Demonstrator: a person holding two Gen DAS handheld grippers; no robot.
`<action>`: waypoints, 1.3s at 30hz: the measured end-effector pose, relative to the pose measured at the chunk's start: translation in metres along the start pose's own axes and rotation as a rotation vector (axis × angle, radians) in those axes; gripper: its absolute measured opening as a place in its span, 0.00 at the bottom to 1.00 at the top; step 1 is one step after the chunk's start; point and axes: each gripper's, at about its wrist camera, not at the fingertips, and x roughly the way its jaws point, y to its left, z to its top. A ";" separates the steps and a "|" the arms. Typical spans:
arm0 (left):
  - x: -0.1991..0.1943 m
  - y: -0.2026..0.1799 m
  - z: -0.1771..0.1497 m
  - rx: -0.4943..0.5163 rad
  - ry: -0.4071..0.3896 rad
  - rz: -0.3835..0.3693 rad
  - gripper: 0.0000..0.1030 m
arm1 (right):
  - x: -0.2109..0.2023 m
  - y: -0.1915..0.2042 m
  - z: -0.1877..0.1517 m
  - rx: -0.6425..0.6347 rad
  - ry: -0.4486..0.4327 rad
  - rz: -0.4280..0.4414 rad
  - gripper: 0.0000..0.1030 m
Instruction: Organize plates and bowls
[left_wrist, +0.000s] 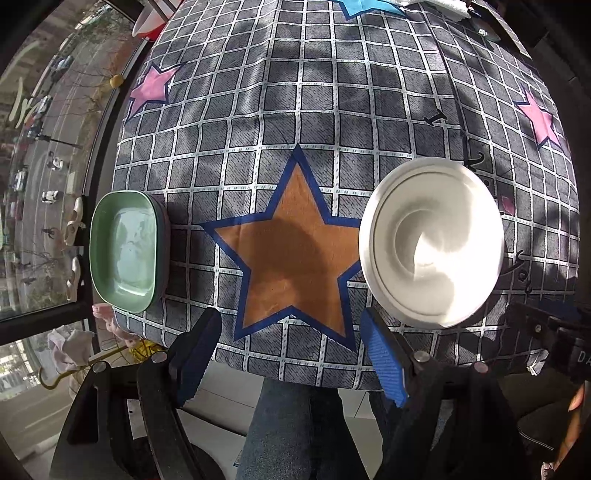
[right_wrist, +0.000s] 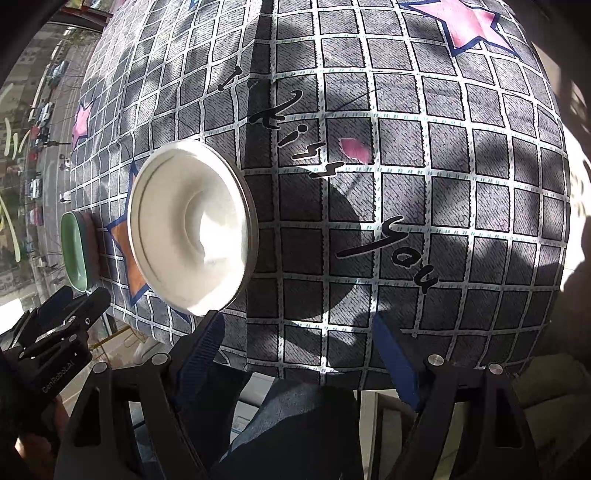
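Left wrist view looked down on a worktop (left_wrist: 332, 92) draped in a grey checked cloth printed with stars. At the far left edge sat the green dishes (left_wrist: 123, 251) — a rounded rectangular green plate that seemed to rest on a darker one beneath, though the lower piece showed only as a rim. Moving right, the orange star (left_wrist: 291, 254) lay bare in the middle, and just beyond its right arm stood the white stack (left_wrist: 432, 243), a white bowl nested on a round white plate. The left tongs (left_wrist: 291, 354) hung low over the near edge with their blue pads well apart and nothing between them, the star showing in the gap.

From the right wrist view, the green dishes (right_wrist: 75, 251) appeared small at the left, the white stack (right_wrist: 192, 229) next, then open cloth with black script. The right tongs (right_wrist: 299, 350) also stood wide apart and empty, the left pad just beside the near rim of the white stack, though contact could not be judged.

Judging by the layout, both piles looked already gathered — green with green, white with white. What remained, if anything, was perhaps joining or shifting the two stacks; no loose dish showed.
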 end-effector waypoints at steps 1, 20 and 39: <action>-0.001 -0.001 0.001 0.008 -0.002 0.003 0.78 | -0.001 0.000 0.001 0.001 -0.005 -0.002 0.80; -0.003 -0.007 0.012 0.064 -0.005 0.040 0.78 | 0.000 0.004 0.013 0.003 -0.005 0.008 0.80; -0.005 -0.010 0.020 0.069 -0.017 0.039 0.78 | -0.003 0.009 0.025 -0.016 -0.011 0.016 0.80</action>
